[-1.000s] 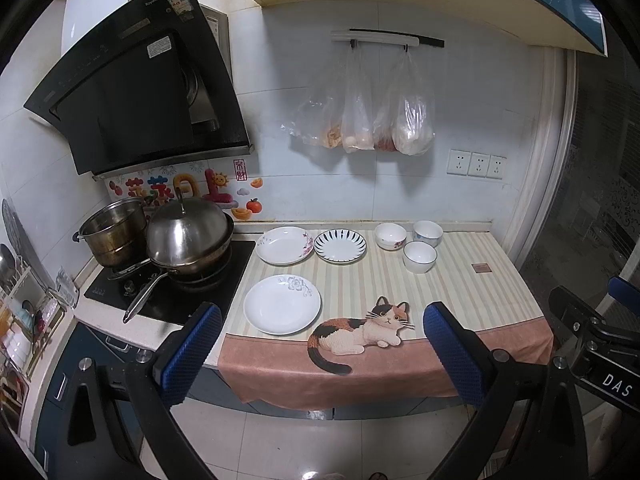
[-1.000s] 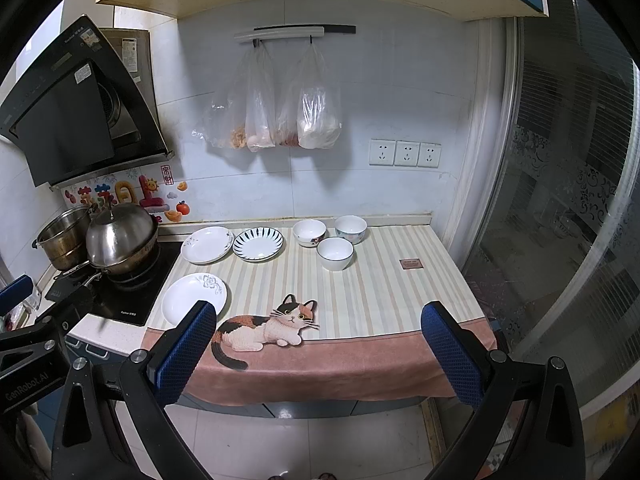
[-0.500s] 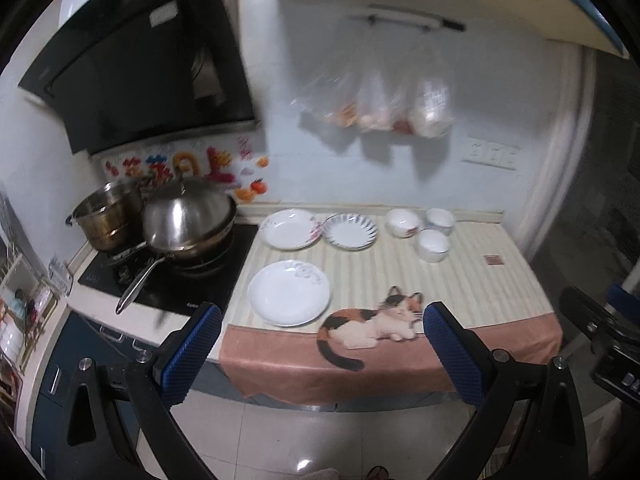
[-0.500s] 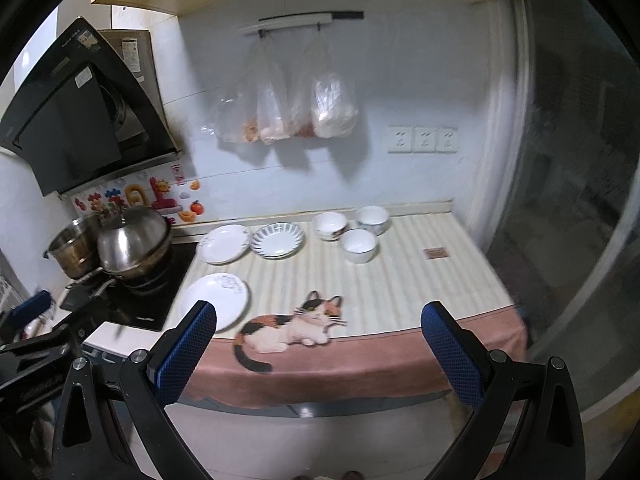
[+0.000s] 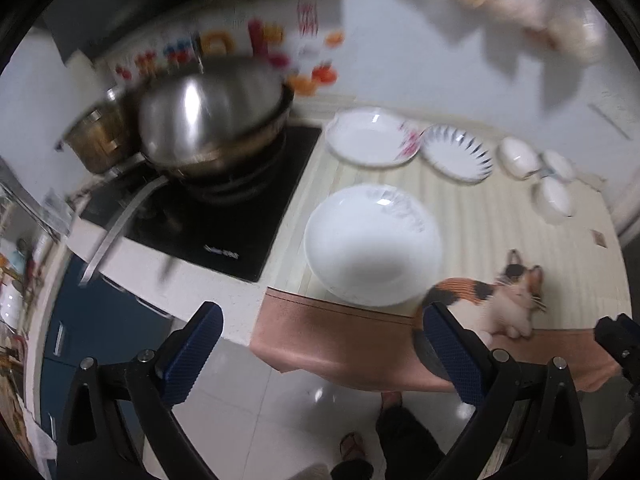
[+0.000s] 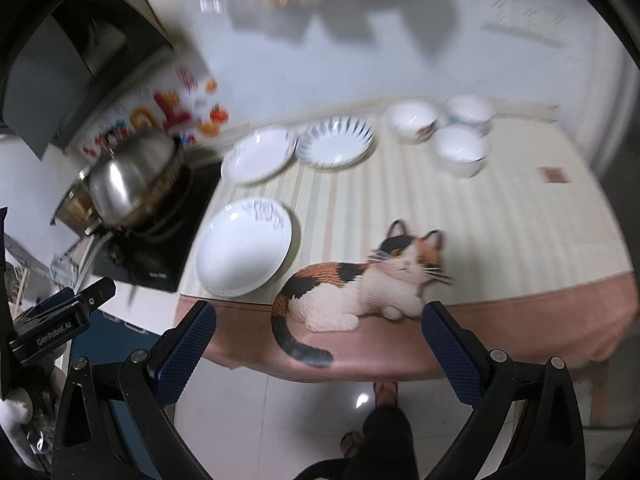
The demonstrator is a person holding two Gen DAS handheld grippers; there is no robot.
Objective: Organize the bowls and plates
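Three plates and three white bowls sit on a striped counter mat. A white plate (image 5: 372, 244) (image 6: 244, 246) lies nearest the front. A floral plate (image 5: 370, 136) (image 6: 258, 155) and a blue-rayed plate (image 5: 458, 152) (image 6: 335, 142) lie behind it. The bowls (image 5: 554, 196) (image 6: 460, 150) stand at the back right. My left gripper (image 5: 320, 350) is open and empty, just short of the counter edge below the front plate. My right gripper (image 6: 318, 350) is open and empty, in front of the cat picture (image 6: 360, 284).
A steel wok with a lid (image 5: 212, 112) (image 6: 132, 176) and a pot (image 5: 98, 140) sit on the black hob (image 5: 224, 216) at the left. The pink mat edge (image 6: 520, 320) hangs over the counter front. Plastic bags hang on the wall above. Tiled floor lies below.
Both grippers have moved forward and down toward the counter, so the plates and bowls look much larger. Both stay open. Nothing on the counter has moved.
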